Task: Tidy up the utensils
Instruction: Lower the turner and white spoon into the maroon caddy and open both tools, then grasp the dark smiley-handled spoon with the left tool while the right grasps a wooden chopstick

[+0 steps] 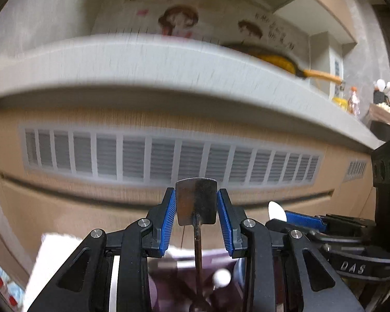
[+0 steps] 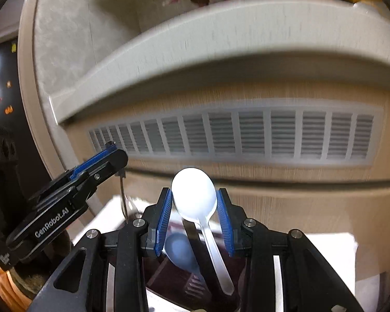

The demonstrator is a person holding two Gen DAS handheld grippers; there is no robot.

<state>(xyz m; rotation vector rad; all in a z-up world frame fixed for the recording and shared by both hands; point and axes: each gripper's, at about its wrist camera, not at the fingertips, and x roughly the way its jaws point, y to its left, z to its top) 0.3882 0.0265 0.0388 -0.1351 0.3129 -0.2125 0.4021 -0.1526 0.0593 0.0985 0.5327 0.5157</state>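
- Countertop (image 1: pixel 143 59) is curving across the top of both views while you are holding both tools up in front of the cabinet front (image 1: pixel 65 208) and its white vent grille (image 1: pixel 169 161).
- Left gripper (image 1: pixel 196 202) is clamping a flat metal utensil head (image 1: pixel 196 200) between its blue pads (image 1: pixel 169 213); the thin shaft (image 1: pixel 198 249) is hanging straight down between the jaws.
- Right gripper (image 2: pixel 194 208) is pinching the bowl of a white plastic spoon (image 2: pixel 193 189), its handle (image 2: pixel 215 254) trailing down and slightly right.
- Dark holder (image 2: pixel 169 273), only partly visible below the right jaws, seems to be keeping a blue spoon (image 2: pixel 180 254) and a dark straight piece (image 2: pixel 192 236); you cannot tell from here whether the white handle tip is reaching inside it.
- In the left view a white rounded utensil end (image 1: pixel 221 278) is sitting low in a dark purplish space (image 1: pixel 169 280), probably the same holder.
- Judging by this, you are either lifting out or lowering in. Keep each utensil vertical and move one tool at a time, as the two grippers are working just beside each other.
- Keep both grips firm, since you are holding each piece by its head and a loose handle may swing.
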